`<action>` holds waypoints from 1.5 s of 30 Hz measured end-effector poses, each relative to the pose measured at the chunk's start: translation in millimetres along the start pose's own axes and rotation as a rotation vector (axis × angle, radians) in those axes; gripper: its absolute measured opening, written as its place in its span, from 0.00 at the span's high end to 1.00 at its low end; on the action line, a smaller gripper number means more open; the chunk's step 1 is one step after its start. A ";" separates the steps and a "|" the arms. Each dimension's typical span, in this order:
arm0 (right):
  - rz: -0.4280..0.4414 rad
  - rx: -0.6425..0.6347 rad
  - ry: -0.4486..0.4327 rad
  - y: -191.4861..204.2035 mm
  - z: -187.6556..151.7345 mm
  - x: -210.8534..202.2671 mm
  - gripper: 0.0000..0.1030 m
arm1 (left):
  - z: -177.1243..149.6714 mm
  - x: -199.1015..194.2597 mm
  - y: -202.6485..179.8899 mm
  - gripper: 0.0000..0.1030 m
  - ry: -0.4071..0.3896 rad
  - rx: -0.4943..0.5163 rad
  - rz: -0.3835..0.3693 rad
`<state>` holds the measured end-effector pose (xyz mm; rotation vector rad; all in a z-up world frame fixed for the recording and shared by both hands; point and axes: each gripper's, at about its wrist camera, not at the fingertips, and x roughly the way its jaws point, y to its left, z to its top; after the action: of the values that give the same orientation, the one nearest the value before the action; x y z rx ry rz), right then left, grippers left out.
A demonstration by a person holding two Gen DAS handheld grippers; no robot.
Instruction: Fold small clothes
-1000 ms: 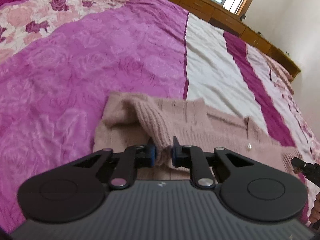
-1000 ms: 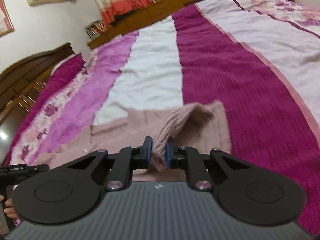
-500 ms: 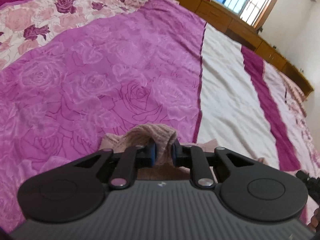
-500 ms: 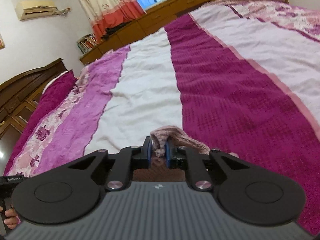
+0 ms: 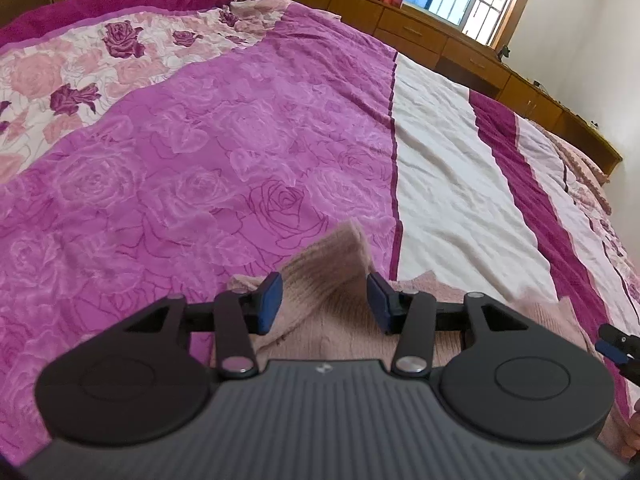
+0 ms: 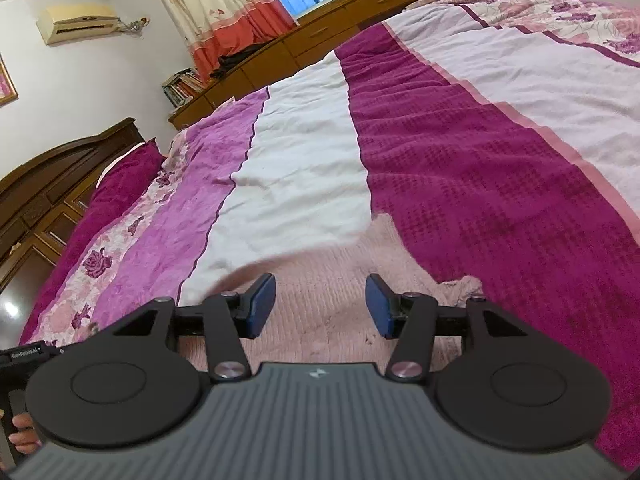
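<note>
A small pale pink knitted sweater (image 5: 324, 280) lies on the bed just ahead of my grippers; it also shows in the right wrist view (image 6: 320, 276). My left gripper (image 5: 324, 300) is open, with a ribbed corner of the sweater standing loose between its blue pads (image 5: 269, 302), not clamped. My right gripper (image 6: 320, 304) is open and empty, low over the flat knit. The right gripper's tip (image 5: 616, 346) shows at the right edge of the left wrist view. Most of the sweater is hidden under the gripper bodies.
The bed has a striped cover: rose-patterned magenta (image 5: 180, 168), white (image 6: 304, 168) and dark magenta (image 6: 480, 168) bands. Wooden cabinets (image 5: 420, 36) and a window run along the far side. A dark wooden headboard (image 6: 60, 176) stands at the left.
Both grippers carried the sweater's edge forward while shut on it, then opened and let it go. The knit now lies or stands loose between the pads.
</note>
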<state>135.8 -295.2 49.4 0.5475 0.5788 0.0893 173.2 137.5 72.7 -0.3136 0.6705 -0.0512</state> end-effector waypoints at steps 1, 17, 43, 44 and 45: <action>-0.001 -0.003 0.002 0.8 -0.7 -1.4 0.44 | -1.7 -1.7 -0.5 0.53 0.002 0.009 -0.001; -0.043 -0.040 0.025 1.1 -54.4 -48.5 0.44 | -24.7 14.0 13.3 0.53 0.058 0.046 0.037; -0.095 0.006 -0.011 -2.5 -58.7 -90.8 0.43 | -44.9 -48.1 12.7 0.53 0.131 0.090 0.139; -0.097 0.012 -0.013 -3.6 -58.5 -93.4 0.43 | -48.2 -51.0 10.5 0.53 0.141 0.090 0.136; -0.099 0.020 -0.013 -5.2 -58.8 -96.3 0.43 | -52.5 -54.7 7.4 0.53 0.154 0.094 0.133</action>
<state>22.9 -294.5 53.3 0.5378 0.5935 -0.0142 97.4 138.4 64.6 -0.1748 0.8372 0.0199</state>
